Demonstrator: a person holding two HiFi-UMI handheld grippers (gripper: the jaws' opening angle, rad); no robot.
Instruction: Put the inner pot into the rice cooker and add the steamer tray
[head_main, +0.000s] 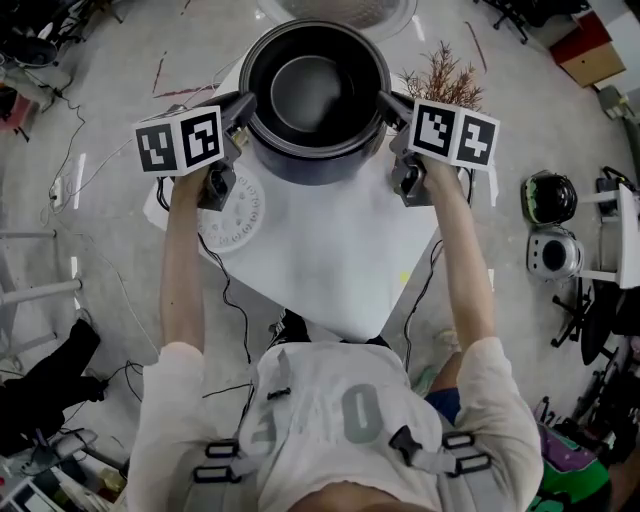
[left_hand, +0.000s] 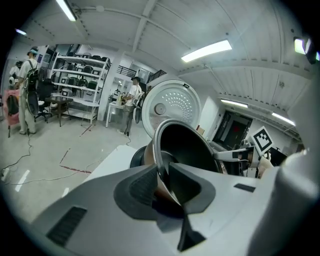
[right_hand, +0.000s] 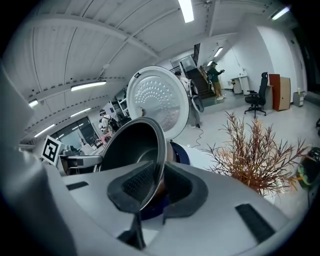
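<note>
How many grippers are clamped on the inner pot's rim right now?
2. The left gripper holds the inner pot by its rim on the left side, the right gripper on the right side; each gripper view shows the rim between the jaws.

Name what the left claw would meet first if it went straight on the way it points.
The pot: the left claw is clamped on its rim, so it would probably press into the pot's wall at once.
</note>
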